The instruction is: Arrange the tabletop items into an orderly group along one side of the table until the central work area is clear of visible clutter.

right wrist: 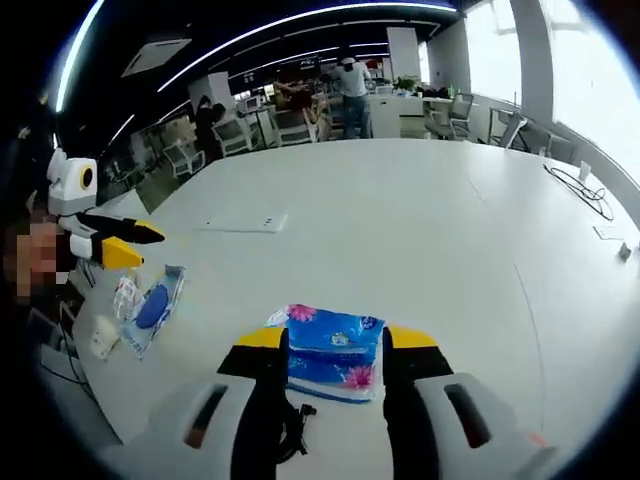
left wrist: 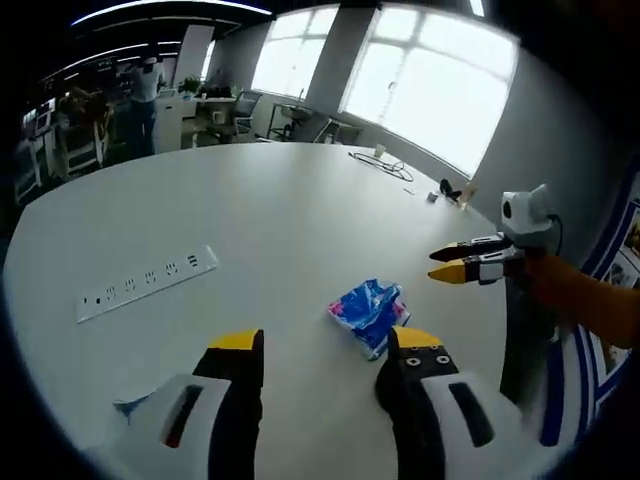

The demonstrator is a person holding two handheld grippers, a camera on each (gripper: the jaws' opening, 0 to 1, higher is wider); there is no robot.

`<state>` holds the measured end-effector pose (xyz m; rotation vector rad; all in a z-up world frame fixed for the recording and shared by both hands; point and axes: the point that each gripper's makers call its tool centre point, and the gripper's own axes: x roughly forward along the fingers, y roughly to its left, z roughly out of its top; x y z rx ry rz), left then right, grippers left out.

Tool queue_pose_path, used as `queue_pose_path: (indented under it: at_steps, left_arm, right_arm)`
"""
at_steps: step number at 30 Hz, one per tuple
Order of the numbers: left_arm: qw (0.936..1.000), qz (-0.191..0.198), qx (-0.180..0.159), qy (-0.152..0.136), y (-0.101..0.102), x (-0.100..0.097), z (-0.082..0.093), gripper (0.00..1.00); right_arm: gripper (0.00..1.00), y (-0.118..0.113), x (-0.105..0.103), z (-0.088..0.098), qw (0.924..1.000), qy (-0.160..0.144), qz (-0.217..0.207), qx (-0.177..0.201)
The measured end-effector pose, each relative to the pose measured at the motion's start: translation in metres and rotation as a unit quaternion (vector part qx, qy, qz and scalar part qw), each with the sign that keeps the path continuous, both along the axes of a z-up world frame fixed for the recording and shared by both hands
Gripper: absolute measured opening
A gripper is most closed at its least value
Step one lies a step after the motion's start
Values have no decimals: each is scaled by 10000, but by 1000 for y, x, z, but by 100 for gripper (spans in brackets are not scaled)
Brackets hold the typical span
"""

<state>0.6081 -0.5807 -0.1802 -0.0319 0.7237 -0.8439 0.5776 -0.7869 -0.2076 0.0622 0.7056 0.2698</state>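
A large white table [left wrist: 300, 230] is seen in both views, set in an open office with windows [left wrist: 430, 70] along one wall and desks and chairs beyond the far edge; a standing person [right wrist: 352, 85] is visible in the distance. A white power strip [left wrist: 148, 283] lies flat on the tabletop, well apart from the other items, and a black cable [left wrist: 385, 165] is coiled near the window side. In the right gripper view, a blue tissue pack [right wrist: 333, 352] with pink flowers lies between the jaws of the right gripper [right wrist: 335, 345]; the jaws are spread to either side of it, and contact with it cannot be made out. To the left in that view, a clear plastic pouch [right wrist: 152, 308] with a blue item inside lies near the table edge, with small wrapped packets [right wrist: 122, 296] just beside it. The left gripper [left wrist: 325, 345] is seen with its jaws apart over bare tabletop in the left gripper view, the tissue pack lying just beyond its right jaw. In that view, the right gripper's yellow tips appear nearly together, hovering near the pack.
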Motion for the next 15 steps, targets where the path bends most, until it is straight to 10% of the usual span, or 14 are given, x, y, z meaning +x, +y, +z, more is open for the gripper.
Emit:
queue_pose_path:
  at_steps: [15]
  left_arm:
    - [9987,482,-70,-160,48,-26,24,49]
  right_arm:
    - [37,22,-5,27,9994,-219,257,66]
